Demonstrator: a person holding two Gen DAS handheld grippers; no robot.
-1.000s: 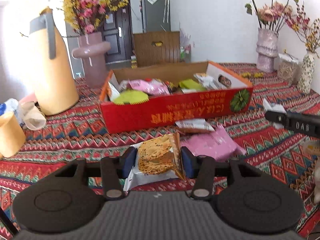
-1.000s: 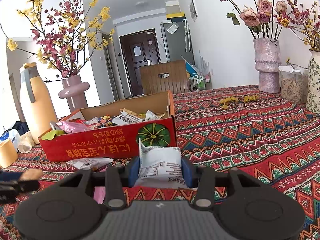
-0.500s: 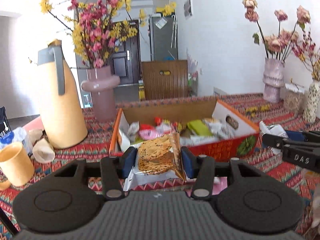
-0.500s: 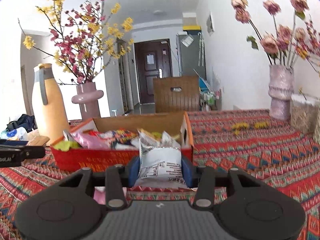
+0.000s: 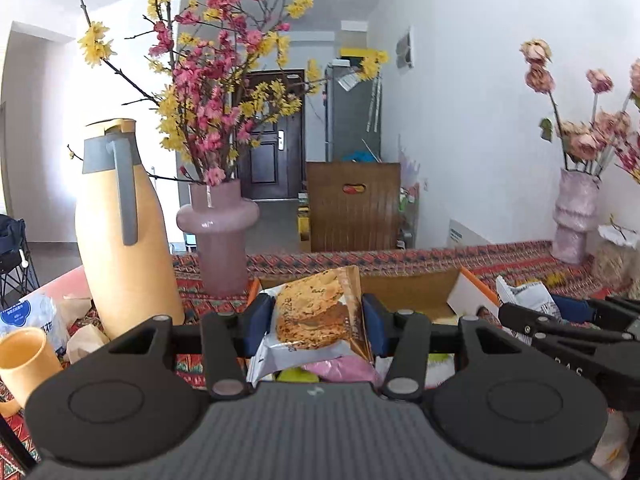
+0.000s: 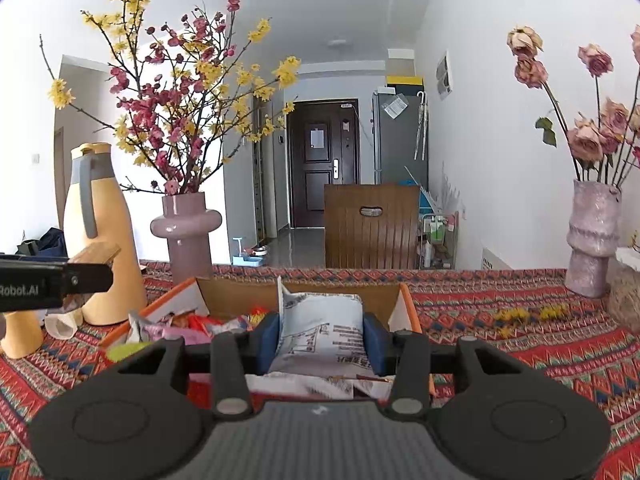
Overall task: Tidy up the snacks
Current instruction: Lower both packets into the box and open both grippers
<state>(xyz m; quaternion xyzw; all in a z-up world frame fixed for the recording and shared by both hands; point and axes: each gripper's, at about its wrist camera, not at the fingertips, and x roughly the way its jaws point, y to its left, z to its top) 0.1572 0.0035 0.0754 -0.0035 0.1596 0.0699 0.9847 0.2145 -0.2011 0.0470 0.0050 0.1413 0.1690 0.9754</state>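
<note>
Snacks are pinched above the box [image 6: 404,300]: cookie packet [image 5: 316,312] by the left gripper [image 5: 316,322], white pouch [image 6: 320,328] by the right gripper [image 6: 320,338]; simultaneous release risks collision or packets spilling over the crowded box's rim.

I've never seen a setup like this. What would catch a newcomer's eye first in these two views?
Probably the snacks pinched in the black tools up close: the left gripper clamps a cookie packet, the right gripper a white snack bag, both above an open snack box. Behind, left of the box, a purple vase of pink and yellow blossoms stands beside a tall tan jug.
</note>
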